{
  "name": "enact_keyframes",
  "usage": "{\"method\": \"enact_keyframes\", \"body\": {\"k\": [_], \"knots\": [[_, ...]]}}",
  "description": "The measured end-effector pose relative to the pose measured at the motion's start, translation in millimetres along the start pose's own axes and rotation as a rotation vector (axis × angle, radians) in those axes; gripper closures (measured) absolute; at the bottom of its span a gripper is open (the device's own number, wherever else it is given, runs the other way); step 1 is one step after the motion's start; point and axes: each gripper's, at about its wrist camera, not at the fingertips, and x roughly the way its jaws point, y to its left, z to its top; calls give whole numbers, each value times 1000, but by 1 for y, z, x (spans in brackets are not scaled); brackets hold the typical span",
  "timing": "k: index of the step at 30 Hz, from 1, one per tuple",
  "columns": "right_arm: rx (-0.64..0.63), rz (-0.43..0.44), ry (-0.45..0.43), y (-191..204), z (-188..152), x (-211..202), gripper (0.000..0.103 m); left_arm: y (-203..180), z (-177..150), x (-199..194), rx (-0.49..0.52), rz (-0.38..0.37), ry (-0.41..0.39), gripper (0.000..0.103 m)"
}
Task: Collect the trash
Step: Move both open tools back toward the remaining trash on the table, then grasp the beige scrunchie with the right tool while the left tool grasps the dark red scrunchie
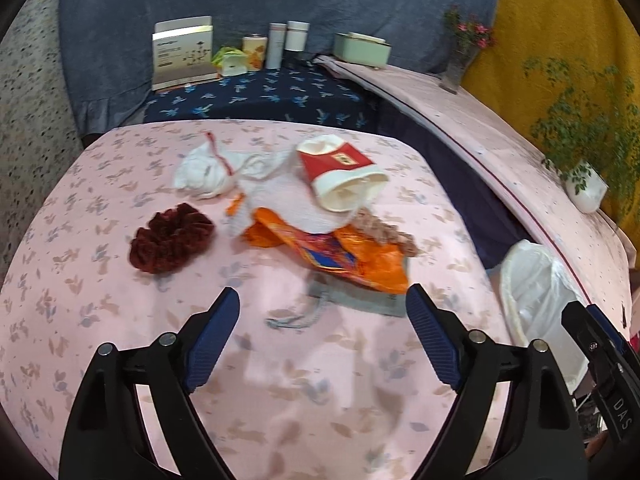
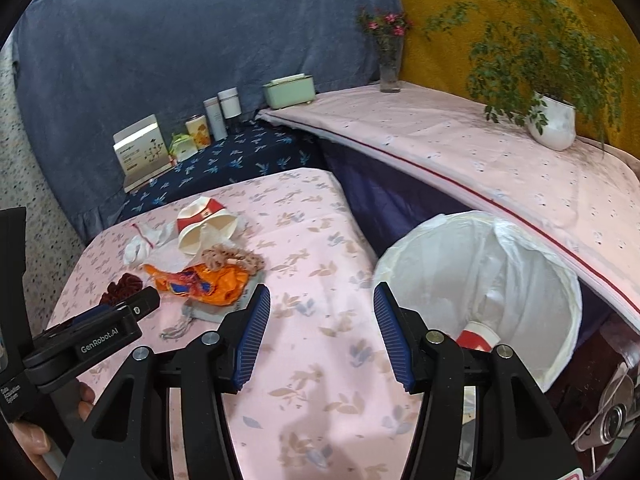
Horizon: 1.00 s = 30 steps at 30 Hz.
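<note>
A pile of litter lies on the pink flowered tablecloth (image 1: 100, 320): a crushed red and white paper cup (image 1: 340, 172), an orange wrapper (image 1: 360, 258), white tissue (image 1: 204, 176), a dark red scrunchie (image 1: 172, 238) and a grey drawstring pouch (image 1: 356, 300). My left gripper (image 1: 323, 294) is open just short of the pouch, with nothing between its fingers. My right gripper (image 2: 321, 292) is open over the table's right side, also holding nothing. Beside it stands a bin with a white liner (image 2: 500, 264), and a red and white cup (image 2: 476, 338) lies inside.
A raised ledge under a pink cloth (image 2: 460, 148) runs behind the bin and carries a potted plant (image 2: 554, 124) and a flower vase (image 2: 390, 68). At the back a dark blue cloth holds a box (image 1: 182, 52), tins and a mint green case (image 1: 362, 50).
</note>
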Motion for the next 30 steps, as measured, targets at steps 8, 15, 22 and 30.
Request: {"method": "enact_keyframes", "body": {"k": [8,15,22,30], "knots": [[-42,33,35,36,0,24,45,58,4,9,-65,74,8,15],[-65,44,70,60,0,50,44,99,9,23,-97,133,21,13],[-97,50,84,83,8,75,44,125,21,42,-124,146,42,13],[-123,46,94,98,19,109,44,139,35,65,-138,124,66,13]]}}
